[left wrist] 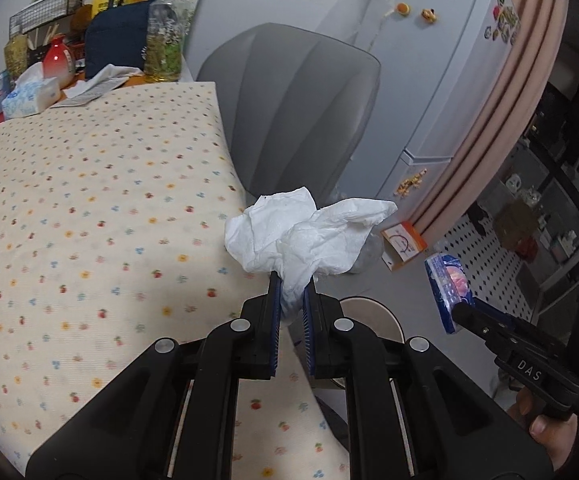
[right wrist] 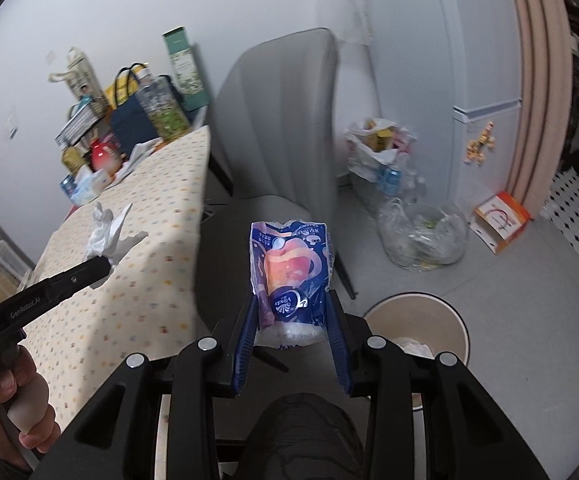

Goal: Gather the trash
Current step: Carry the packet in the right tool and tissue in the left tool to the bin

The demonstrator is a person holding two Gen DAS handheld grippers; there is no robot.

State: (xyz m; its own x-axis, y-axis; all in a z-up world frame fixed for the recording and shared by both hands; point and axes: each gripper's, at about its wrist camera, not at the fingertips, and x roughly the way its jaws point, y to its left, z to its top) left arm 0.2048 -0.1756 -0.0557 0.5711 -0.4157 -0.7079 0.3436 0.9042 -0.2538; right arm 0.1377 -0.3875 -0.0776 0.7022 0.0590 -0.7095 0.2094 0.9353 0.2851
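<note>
White crumpled tissue [left wrist: 305, 232], blue wrapper [right wrist: 291, 276]

Crumpled white tissue paper [left wrist: 301, 236], soft and matt, is noted. The blue printed plastic wrapper [right wrist: 291, 276] appears glossy and creased. The cream flower-dotted tablecloth [left wrist: 89, 208] is woven, matt. Black matt plastic left gripper [left wrist: 292, 284] arms carry shiny metal rivets.

One crumpled tissue [left wrist: 305, 232], one blue wrapper [right wrist: 291, 276], one bin [right wrist: 421, 320] at five o'clock, one chair [right wrist: 281, 120], two grippers, one fridge [left wrist: 441, 60], two floor bags.
</note>
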